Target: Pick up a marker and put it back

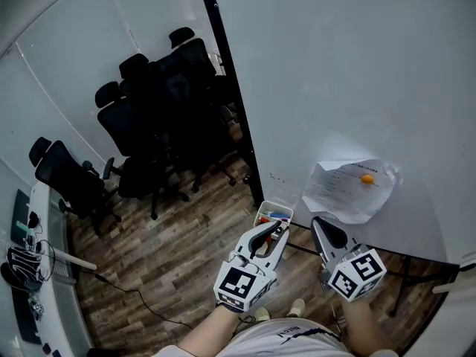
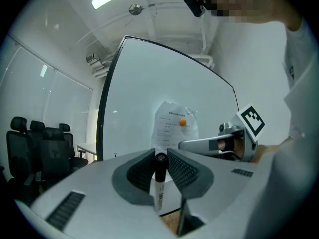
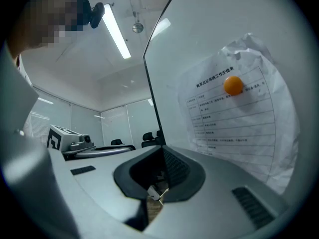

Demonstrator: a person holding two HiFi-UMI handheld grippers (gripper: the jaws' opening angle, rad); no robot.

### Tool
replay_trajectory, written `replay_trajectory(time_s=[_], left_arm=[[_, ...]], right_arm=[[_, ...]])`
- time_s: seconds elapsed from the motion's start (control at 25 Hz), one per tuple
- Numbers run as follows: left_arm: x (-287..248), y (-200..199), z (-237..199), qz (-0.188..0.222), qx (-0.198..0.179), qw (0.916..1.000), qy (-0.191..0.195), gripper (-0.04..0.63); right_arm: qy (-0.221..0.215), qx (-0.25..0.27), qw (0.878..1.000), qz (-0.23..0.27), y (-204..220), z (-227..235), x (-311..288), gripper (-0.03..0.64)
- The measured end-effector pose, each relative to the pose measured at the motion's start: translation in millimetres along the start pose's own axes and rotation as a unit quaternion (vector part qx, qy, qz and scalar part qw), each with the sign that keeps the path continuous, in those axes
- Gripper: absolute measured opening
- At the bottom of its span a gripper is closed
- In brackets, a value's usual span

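My left gripper (image 1: 275, 234) is shut on a marker (image 2: 159, 182) with a black cap and a white printed body, which stands upright between the pads in the left gripper view. Just beyond the jaws, a small white box (image 1: 274, 215) of coloured markers sits at the lower corner of the whiteboard (image 1: 335, 73). My right gripper (image 1: 322, 227) hovers to the right of it. Its jaws stand together with nothing between them, and it points at the board below a pinned paper sheet (image 1: 343, 190).
An orange magnet (image 1: 367, 178) holds the crumpled sheet to the board. Black office chairs (image 1: 160, 114) crowd around a table behind the board's black edge. A cable runs over the wooden floor (image 1: 171, 259). A side table (image 1: 30, 274) with gear stands at the far left.
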State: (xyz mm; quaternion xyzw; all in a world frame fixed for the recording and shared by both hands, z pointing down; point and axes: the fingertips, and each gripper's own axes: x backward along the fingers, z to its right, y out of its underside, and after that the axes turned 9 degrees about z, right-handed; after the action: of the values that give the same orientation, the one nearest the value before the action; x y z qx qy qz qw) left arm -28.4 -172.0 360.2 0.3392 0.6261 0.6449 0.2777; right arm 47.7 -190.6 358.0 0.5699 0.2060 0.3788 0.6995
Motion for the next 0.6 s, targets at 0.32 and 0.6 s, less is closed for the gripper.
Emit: replay_trajectory(time_s=[0.32, 0.6], left_arm=[[7.5, -6.3, 2.2, 0.007, 0.019, 0.9998, 0.003, 0.084], [8.3, -6.3, -0.1, 0.011, 0.029, 0.9995, 0.001, 0.084]], right_arm=[[-0.006, 0.002, 1.0, 0.0, -2.2, -11.5, 0.3, 0.014], [-0.007, 0.002, 1.0, -0.001, 0.1, -13.5, -0.6, 0.014]])
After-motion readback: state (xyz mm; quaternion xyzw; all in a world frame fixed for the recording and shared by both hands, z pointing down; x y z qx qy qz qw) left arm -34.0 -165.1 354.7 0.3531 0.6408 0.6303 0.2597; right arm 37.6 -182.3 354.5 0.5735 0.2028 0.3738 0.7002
